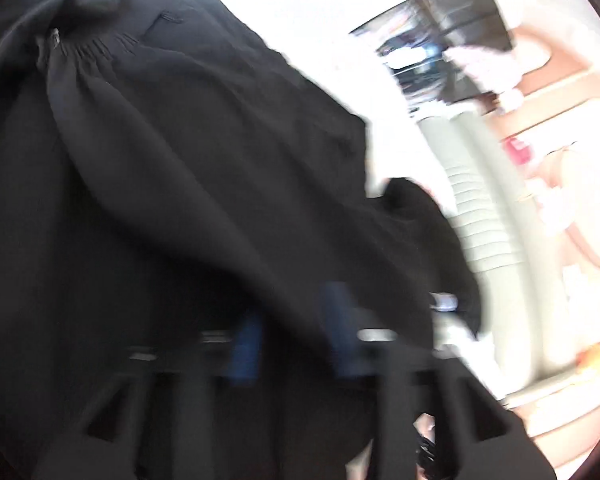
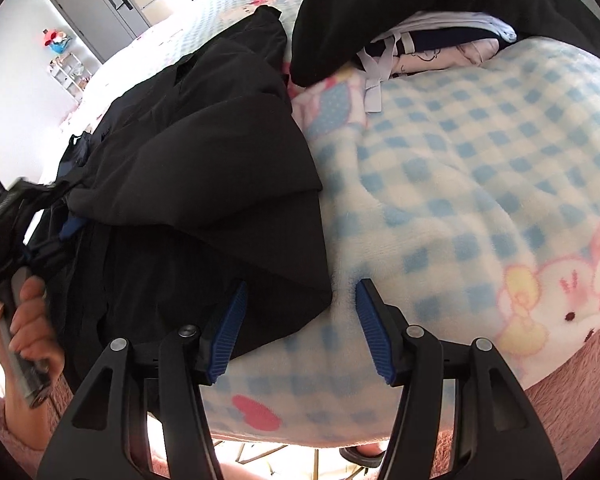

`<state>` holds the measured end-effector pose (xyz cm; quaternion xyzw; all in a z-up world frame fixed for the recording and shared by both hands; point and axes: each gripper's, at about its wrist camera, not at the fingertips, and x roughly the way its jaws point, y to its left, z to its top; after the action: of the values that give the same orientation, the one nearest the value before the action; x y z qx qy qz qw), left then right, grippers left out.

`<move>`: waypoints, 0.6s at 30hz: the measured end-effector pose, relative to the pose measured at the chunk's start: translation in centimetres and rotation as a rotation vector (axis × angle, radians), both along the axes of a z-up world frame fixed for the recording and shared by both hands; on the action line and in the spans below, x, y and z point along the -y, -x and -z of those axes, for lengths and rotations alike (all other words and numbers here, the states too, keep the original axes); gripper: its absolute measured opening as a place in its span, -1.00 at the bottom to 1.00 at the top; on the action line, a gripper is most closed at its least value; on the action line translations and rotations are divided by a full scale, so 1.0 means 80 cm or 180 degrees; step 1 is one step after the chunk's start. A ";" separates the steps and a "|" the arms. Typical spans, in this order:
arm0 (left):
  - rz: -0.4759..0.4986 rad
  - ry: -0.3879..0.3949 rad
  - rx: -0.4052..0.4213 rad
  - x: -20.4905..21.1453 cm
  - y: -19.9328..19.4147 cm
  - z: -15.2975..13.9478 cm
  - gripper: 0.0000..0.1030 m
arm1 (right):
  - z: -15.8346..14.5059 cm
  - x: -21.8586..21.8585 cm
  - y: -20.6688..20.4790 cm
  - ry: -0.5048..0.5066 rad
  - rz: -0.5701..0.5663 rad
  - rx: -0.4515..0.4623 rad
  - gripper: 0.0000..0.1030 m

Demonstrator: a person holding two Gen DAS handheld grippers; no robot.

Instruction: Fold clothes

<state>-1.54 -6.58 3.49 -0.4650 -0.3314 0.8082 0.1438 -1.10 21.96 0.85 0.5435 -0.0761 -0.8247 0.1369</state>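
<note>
A black garment lies spread on the blue-and-white checked blanket. My right gripper is open at its near corner, with the left pad over the black cloth and the right pad over the blanket. In the blurred left wrist view the same black garment drapes over my left gripper, and cloth fills the narrowed gap between its blue pads. The right wrist view shows a hand holding that gripper's handle at the far left, with fabric bunched at its tip.
A pile of clothes sits at the blanket's far end, a black piece over white and navy items. A grey cabinet and a small shelf stand beyond the bed. Pale ribbed tubes show to the right.
</note>
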 end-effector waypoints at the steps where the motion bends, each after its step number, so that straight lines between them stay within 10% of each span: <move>1: -0.0007 0.0136 0.0007 0.001 0.006 -0.002 -0.92 | 0.003 0.000 0.001 -0.0018 0.0007 0.0034 0.12; 7: -0.0630 0.1057 -0.0728 0.080 0.028 -0.107 -0.94 | -0.020 0.015 -0.007 0.0221 -0.0213 -0.0031 0.12; 11: -0.0771 0.1429 0.0043 0.125 0.072 -0.091 -0.27 | -0.030 0.024 -0.013 0.0462 -0.0361 -0.0033 0.13; 18: 0.0226 0.0401 0.0022 0.062 -0.014 -0.041 0.11 | -0.007 0.031 -0.011 0.0369 -0.0318 0.0087 0.14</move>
<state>-0.45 -11.52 6.79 -0.4873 -0.2637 0.8203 0.1417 -0.21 19.45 1.39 0.5490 -0.0984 -0.8035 0.2081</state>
